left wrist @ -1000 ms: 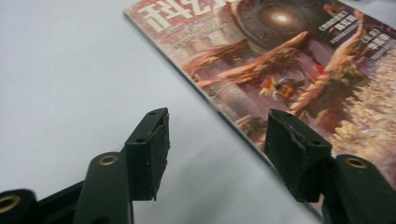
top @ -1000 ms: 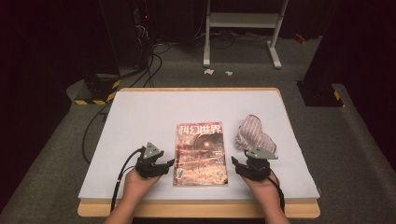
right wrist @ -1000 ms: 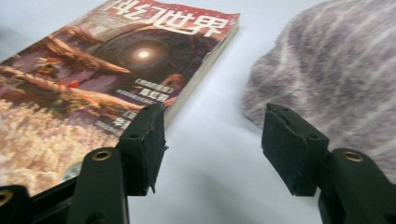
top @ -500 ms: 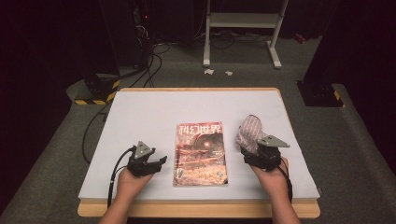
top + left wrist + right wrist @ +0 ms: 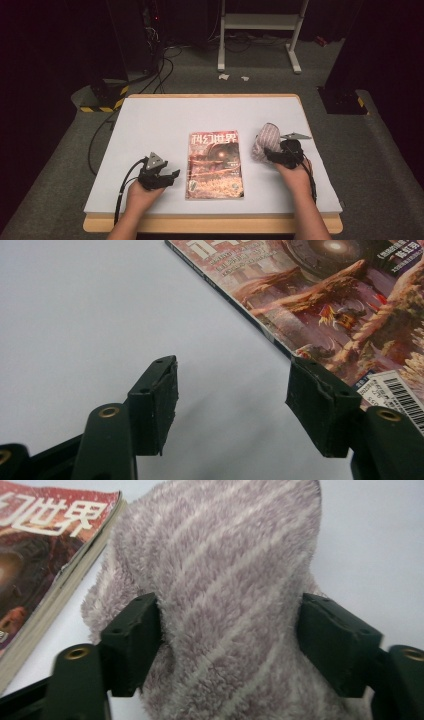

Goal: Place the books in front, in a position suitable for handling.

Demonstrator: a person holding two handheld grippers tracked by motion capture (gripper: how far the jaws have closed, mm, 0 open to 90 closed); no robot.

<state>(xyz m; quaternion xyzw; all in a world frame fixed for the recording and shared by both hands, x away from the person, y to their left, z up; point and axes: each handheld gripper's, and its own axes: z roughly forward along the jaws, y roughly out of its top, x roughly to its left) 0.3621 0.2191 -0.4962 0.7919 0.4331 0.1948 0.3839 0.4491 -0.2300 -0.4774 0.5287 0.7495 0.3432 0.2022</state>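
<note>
A magazine [image 5: 215, 165] with a reddish cover lies in the middle of the white table top [image 5: 150, 125]. To its right sits a fuzzy mauve striped cloth [image 5: 265, 140], bunched up. My right gripper [image 5: 267, 154] has its jaws on either side of the cloth [image 5: 225, 580]; they have just been opening and stand wide, with the pile brushing both pads. My left gripper [image 5: 172, 176] rests left of the magazine's lower edge. Its jaws, which have also just opened a little, are open over bare table with nothing between them [image 5: 232, 405]; the magazine's spine [image 5: 260, 325] runs just beyond them.
The table's wooden rim [image 5: 210, 225] runs along the near side. On the floor behind are black cables [image 5: 160, 70], a yellow-and-black striped block [image 5: 100, 102], a white rack's legs [image 5: 295, 55] and a dark stand base [image 5: 345, 100].
My right hand has moved forward from the near table edge until its jaws straddle the cloth. My left hand has stayed almost in place beside the magazine.
</note>
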